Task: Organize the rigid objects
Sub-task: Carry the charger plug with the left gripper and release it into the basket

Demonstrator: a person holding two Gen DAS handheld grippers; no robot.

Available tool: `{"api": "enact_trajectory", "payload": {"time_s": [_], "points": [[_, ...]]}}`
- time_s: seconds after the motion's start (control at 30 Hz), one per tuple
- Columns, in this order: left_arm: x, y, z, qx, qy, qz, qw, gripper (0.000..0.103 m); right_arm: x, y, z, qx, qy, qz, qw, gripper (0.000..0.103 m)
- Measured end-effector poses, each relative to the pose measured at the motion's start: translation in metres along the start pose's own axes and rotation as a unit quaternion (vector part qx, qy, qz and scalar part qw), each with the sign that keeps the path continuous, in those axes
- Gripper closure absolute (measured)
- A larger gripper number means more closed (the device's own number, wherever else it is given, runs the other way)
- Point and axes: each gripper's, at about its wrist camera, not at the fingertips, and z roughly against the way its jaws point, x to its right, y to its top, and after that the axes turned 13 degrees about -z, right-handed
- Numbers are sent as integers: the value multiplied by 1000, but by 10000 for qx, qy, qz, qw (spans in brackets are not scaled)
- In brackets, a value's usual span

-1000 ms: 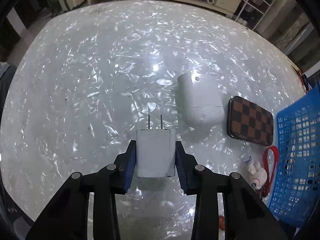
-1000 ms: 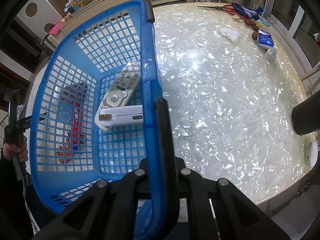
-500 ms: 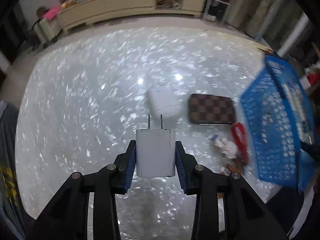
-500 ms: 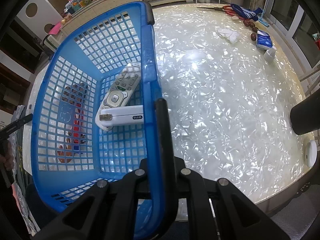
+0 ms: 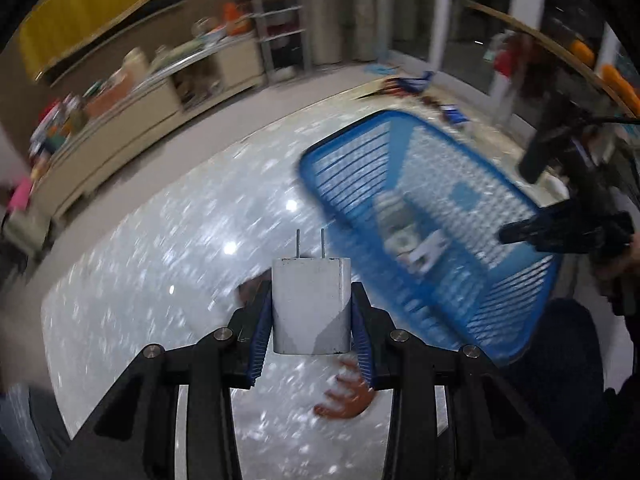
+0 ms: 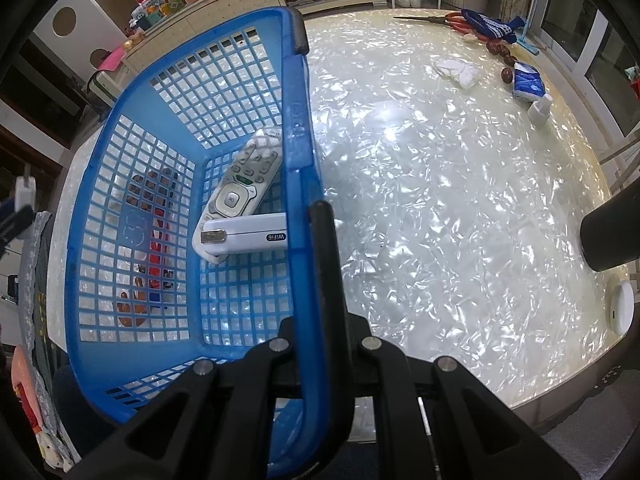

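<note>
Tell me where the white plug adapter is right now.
The white plug adapter sits clamped in the left gripper, prongs forward, centred low in the left wrist view above the shiny table, left of the blue basket.

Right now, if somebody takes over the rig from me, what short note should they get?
Left claw: shut on the white charger plug, held in the air near the blue basket.
Right claw: shut on the basket's rim.
Done: the remote control and the white WiFi box lie in the basket.
Left: put the plug into the basket, then collect what lies outside it, seen through the basket wall but unclear.
</note>
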Motion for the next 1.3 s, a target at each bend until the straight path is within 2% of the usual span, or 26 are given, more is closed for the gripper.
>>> {"api": "enact_trajectory", "payload": {"time_s": [0.17, 0.23, 0.37, 0.47, 0.8, 1.07, 1.17, 1.3], "points": [[38, 35, -15, 159, -203, -711, 9971, 63, 1, 0, 0, -8, 16, -8, 10000, 96], [49, 41, -22, 193, -170, -848, 9961, 63, 1, 0, 0, -7, 37, -5, 10000, 96], [68, 57, -39, 220, -413, -1113, 9927, 63, 2, 0, 1, -18, 81, -24, 10000, 96], [79, 62, -52, 233, -464, -1367, 9893, 63, 2, -1, 3, 1, 73, -17, 10000, 96], [98, 72, -104, 67, -855, -1854, 9789, 63, 2, -2, 4, 22, 118, -46, 9999, 96], [107, 82, -139, -386, -920, -2099, 9726, 63, 3, -2, 4, 33, 144, -81, 9999, 96], [107, 86, -139, -329, -917, -2153, 9717, 63, 4, 0, 2, 23, 177, -150, 9997, 96], [110, 87, -144, -492, -872, -2243, 9694, 63, 4, 1, 0, 15, 153, -145, 9998, 96]]}}
